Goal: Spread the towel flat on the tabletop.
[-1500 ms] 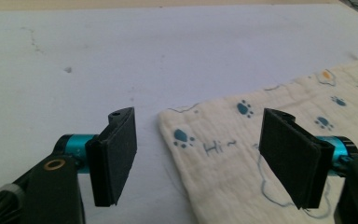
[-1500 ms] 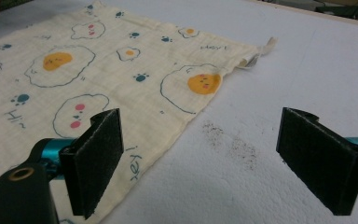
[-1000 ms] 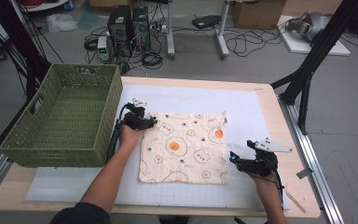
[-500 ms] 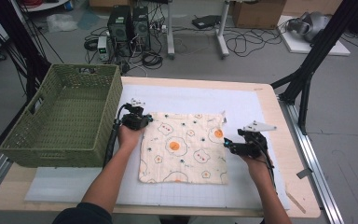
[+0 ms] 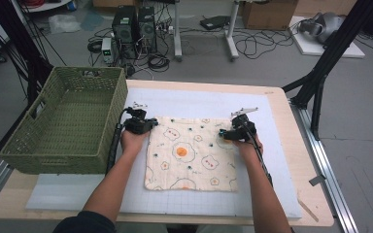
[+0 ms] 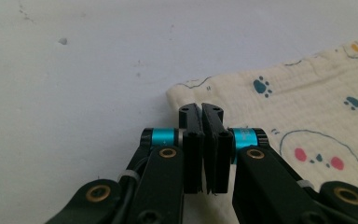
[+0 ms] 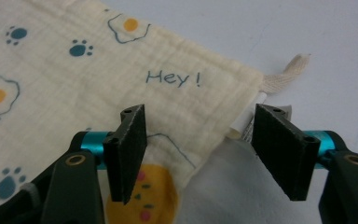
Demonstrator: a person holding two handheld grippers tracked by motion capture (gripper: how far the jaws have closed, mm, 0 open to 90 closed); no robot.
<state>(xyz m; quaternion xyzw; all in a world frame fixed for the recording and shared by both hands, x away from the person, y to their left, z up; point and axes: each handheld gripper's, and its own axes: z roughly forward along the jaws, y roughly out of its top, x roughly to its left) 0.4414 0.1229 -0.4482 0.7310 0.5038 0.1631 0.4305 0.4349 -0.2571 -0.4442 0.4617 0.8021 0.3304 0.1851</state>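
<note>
A cream cloth (image 5: 189, 153) printed with fried eggs and paw prints lies flat on the white mat (image 5: 199, 99). My left gripper (image 5: 144, 125) sits at the cloth's far left corner. In the left gripper view its jaws (image 6: 201, 112) are pressed together over the edge of the cloth (image 6: 307, 102). My right gripper (image 5: 226, 134) is at the far right corner. Its jaws (image 7: 200, 135) have just been closing and stand open astride the edge of the cloth (image 7: 74, 70), near the "Hey!" print. A fabric loop (image 7: 286, 74) and a label (image 7: 249, 123) stick out at that corner.
A green woven basket (image 5: 63, 121) stands at the table's left, close to my left forearm. The mat covers most of the wooden table (image 5: 301, 160). Beyond the far edge lie computers, cables and stands on the floor.
The left jaws closed at the far left corner. The right gripper travelled from the cloth's near right side up to its far right corner, and its jaws narrowed.
</note>
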